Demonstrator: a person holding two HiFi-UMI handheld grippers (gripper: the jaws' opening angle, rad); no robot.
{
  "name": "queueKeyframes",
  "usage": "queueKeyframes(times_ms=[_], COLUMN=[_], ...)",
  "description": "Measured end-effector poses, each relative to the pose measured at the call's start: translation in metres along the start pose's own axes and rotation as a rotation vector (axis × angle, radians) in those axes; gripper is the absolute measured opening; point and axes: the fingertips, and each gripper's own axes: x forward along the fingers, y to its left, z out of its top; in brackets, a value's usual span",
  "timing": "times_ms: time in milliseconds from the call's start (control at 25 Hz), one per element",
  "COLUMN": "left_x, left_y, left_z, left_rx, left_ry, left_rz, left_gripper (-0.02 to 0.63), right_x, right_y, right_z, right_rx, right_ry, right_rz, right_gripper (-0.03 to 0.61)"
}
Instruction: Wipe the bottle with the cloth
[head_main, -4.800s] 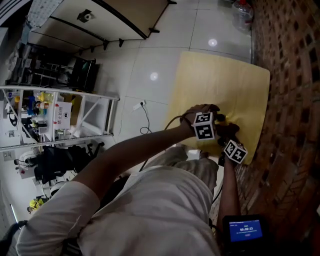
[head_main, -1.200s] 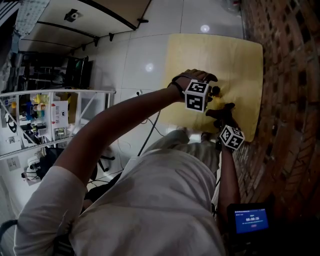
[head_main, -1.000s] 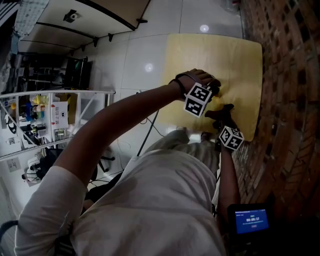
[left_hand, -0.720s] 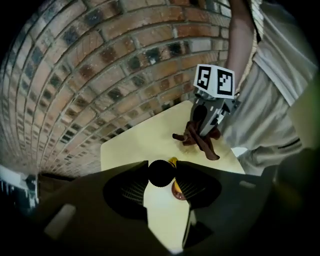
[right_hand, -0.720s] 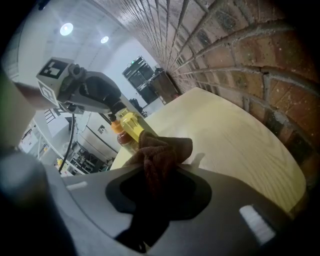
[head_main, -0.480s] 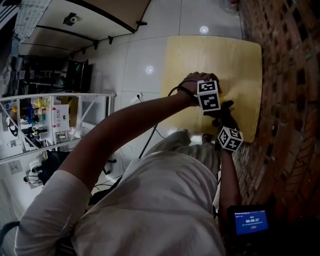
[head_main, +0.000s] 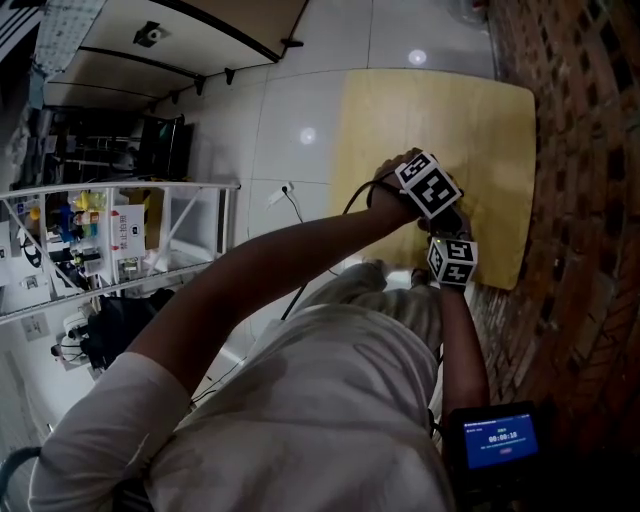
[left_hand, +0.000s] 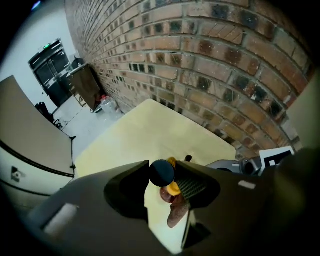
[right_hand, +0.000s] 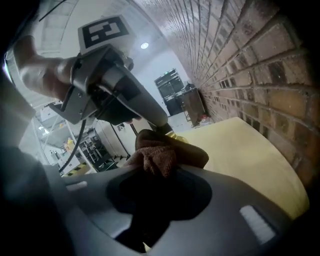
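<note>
In the left gripper view my left gripper (left_hand: 163, 174) is shut on the black cap (left_hand: 161, 172) of a small yellow bottle (left_hand: 173, 189). Its jaws have just been closing, with the cap between them. A brown cloth (left_hand: 176, 214) lies against the bottle below the cap. My right gripper (right_hand: 159, 167) is shut on that brown cloth (right_hand: 156, 154) and holds it against the yellow bottle (right_hand: 176, 136), under the left gripper's fingers (right_hand: 150, 116). From the head view only the two marker cubes show, left (head_main: 432, 186) and right (head_main: 452, 260), close together; the bottle is hidden beneath them.
The pale yellow table (head_main: 470, 110) stands against a brick wall (head_main: 585, 150). White tiled floor lies to its left, with a metal shelf rack (head_main: 120, 240) of small items beyond. A small lit screen (head_main: 497, 440) sits by the right arm.
The left gripper's cube has rolled and shifted right and down in the head view. The right gripper's cube has come up to meet it, so the two now nearly touch.
</note>
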Motion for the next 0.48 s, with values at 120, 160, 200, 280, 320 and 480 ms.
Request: queueKeyframes(times_ms=[120,160,200,280,320,480], left_x=[-0.001,-0.001,0.0,0.001,0.002,0.004], left_y=[0.001,0.0,-0.002,-0.007,-0.009,-0.012], left_z=[-0.006,-0.007,-0.009,-0.012,-0.013,-0.012], left_rx=[-0.023,-0.032,-0.042,-0.052,-0.055,-0.068], left_ry=[-0.003,-0.001,0.002,0.007,0.006,-0.006], left_rz=[-0.025,-0.036,-0.046,-0.058,-0.06,-0.068], left_gripper=[0.185,0.184,0.185,0.184,0.183,0.176], right_x=[0.006,0.008,0.009,0.009,0.01,0.013], right_y=[-0.007,-0.011,-0.016,-0.025,-0.03,-0.063], right_z=[-0.008,-0.01,-0.011,-0.015,-0.017,-0.033], right_rx=[0.032,0.046,0.056,0.078,0.104,0.25], right_ry=[0.031,0.04,0.051,0.071,0.079,0.12], right_rz=[-0.024,-0.036,-0.048,-0.062,-0.065,-0.101], right_gripper=[0.091,0.091,0.089,0.089,0.089,0.089])
